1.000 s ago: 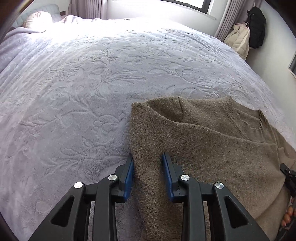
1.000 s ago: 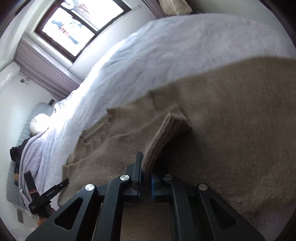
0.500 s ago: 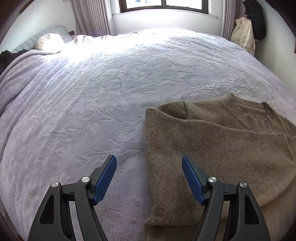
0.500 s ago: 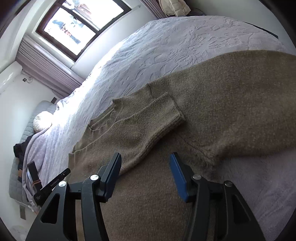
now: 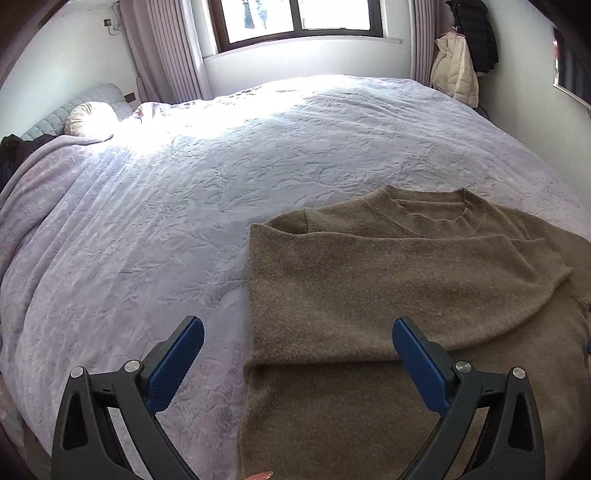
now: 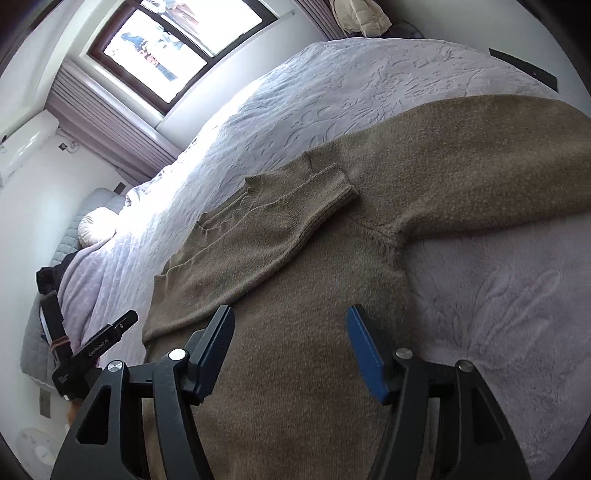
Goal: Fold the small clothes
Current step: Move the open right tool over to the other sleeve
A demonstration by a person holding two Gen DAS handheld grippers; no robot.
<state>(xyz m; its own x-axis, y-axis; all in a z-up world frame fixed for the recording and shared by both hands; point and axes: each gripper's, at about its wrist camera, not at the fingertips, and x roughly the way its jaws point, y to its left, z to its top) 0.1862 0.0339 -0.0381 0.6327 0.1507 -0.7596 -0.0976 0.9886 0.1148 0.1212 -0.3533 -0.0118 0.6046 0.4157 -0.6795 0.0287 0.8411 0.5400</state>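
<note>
A brown knit sweater [image 5: 406,295] lies flat on the lavender bedspread [image 5: 184,206], collar toward the window. Its left sleeve is folded across the chest, the cuff [image 6: 332,192] lying near the right shoulder. The other sleeve [image 6: 480,162] stretches out to the side. My left gripper [image 5: 297,343] is open and empty, raised over the sweater's left folded edge. My right gripper [image 6: 291,332] is open and empty over the sweater's lower body. The left gripper's body also shows in the right wrist view [image 6: 92,350].
The bed fills both views, with a pillow [image 5: 90,118] and headboard at the far left. A dark garment [image 5: 14,155] lies at the bed's left edge. Coats [image 5: 454,70] hang by the wall at the back right. A window [image 5: 295,18] is behind the bed.
Both grippers opened, letting go of the sweater: the right released the sleeve cuff onto the chest. Both then pulled back and rose above the sweater.
</note>
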